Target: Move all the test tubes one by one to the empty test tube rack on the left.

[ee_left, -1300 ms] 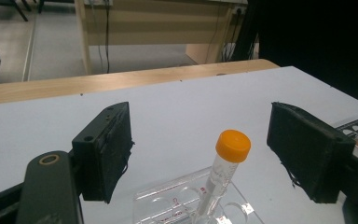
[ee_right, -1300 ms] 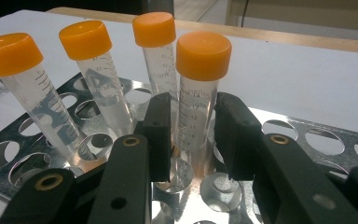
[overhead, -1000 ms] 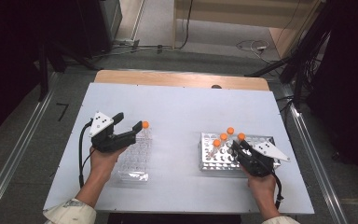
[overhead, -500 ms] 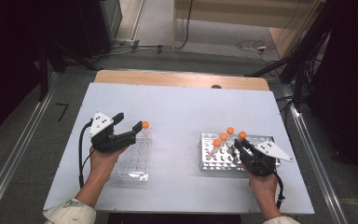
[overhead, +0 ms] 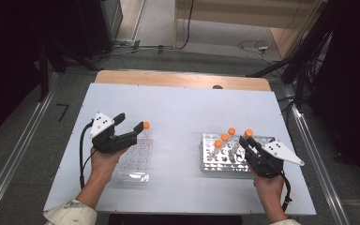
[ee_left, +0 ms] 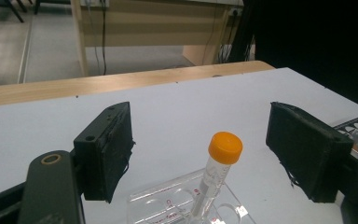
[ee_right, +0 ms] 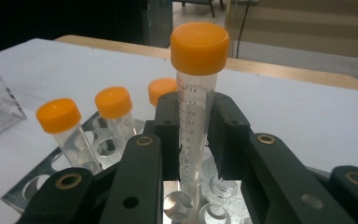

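Now, my right gripper (ee_right: pixel 193 140) clamped on orange-capped tube (ee_right: pixel 196 93), lifting from metal rack (overhead: pixel 215 161). Left gripper (ee_left: pixel 205 154) wide open over clear rack (ee_left: pixel 168 205). Risk: tube tip snagging hole, tilting neighbours.

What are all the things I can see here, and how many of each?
Tubes with orange caps: five, clear. Three stand in the right rack, one is held in the right gripper, one stands in the left rack.
Right rack: one, clear with round holes, on the right part of the table.
Left rack: one, clear, on the left part of the table.
Table: one, white top with a wooden strip along the far edge.
Cables on the floor: a few, beyond the table.
Left gripper: one, black, jaws apart on either side of the left rack's tube, not touching it.
Right gripper: one, black, clamped on a tube.
Hands: two, one holding each gripper.
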Motion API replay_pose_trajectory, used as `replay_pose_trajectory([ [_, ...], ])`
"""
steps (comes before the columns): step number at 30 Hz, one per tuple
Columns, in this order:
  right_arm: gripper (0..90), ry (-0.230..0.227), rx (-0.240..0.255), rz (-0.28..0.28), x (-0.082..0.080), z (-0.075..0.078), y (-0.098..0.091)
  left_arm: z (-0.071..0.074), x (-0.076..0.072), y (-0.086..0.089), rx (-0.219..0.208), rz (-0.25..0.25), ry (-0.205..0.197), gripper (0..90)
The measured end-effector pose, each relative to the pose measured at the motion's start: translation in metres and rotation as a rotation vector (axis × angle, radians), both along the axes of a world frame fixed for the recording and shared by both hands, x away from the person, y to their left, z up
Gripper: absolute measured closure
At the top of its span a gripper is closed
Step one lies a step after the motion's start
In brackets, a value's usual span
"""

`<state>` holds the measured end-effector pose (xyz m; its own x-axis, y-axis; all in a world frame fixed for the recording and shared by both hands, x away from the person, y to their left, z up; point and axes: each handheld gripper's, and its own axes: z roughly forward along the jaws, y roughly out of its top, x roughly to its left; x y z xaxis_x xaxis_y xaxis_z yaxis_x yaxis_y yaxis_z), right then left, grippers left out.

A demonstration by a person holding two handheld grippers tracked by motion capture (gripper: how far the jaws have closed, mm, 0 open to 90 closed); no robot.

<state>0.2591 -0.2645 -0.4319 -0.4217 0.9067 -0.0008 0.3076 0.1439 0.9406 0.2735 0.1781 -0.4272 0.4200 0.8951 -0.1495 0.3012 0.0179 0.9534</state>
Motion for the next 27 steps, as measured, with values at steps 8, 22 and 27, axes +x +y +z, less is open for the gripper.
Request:
replay_pose_trajectory([
  [8,72.3,-0.017,0.005,0.030,-0.014,0.020,0.002,0.002,-0.001,-0.002,-0.005,-0.007,-0.005,22.8],
  [22,72.3,0.032,0.018,0.150,-0.031,0.039,0.018,0.006,-0.003,-0.005,-0.010,-0.020,-0.012,22.8],
  [27,72.3,0.037,0.019,0.182,-0.034,0.038,0.025,0.006,-0.004,-0.005,-0.011,-0.022,-0.014,23.1],
])
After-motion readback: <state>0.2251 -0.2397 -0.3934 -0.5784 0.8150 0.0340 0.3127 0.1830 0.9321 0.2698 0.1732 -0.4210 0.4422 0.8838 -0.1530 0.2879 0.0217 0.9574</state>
